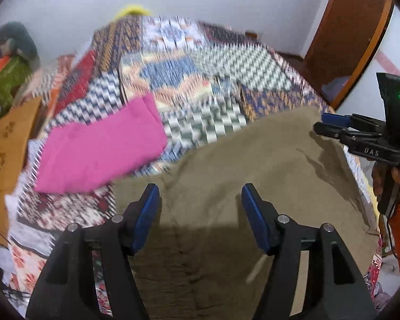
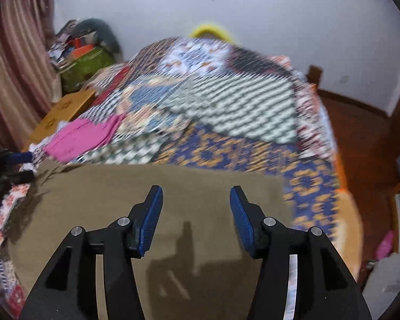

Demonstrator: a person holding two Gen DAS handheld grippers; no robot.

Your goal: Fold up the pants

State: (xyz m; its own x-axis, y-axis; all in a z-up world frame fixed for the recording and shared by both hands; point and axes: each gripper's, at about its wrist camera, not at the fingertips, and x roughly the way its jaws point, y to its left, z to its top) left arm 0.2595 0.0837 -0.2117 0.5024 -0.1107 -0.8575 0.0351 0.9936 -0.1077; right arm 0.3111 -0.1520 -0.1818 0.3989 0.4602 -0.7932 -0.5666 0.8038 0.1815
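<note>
Black claw arms with blue pads filled the bottom of both wrist views. On the left claw [image 1: 198, 194] the pads were spread wide, with nothing pinched between them, and only olive-brown cloth was seen in the gap. The right claw [image 2: 196, 196] was likewise held wide apart and empty over the same cloth. The pants [image 1: 240, 186], olive-brown, were spread flat on the bed [image 1: 194, 80], which was covered by a patchwork quilt of zigzag and floral patches. In the right wrist view the far edge of the pants [image 2: 152, 194] ran straight across the quilt just ahead of the pads, and shadows of the tools were cast on the fabric. The right claw [image 1: 330, 125] was also seen from the left wrist camera, above the right-hand part of the pants; whether it touched the cloth could not be told. A folded pink cloth [image 1: 101, 146] lay on the quilt beyond the pants to the left. A brown cardboard box [image 2: 64, 112] was seen beside the bed. Much of both views was blurred.
</note>
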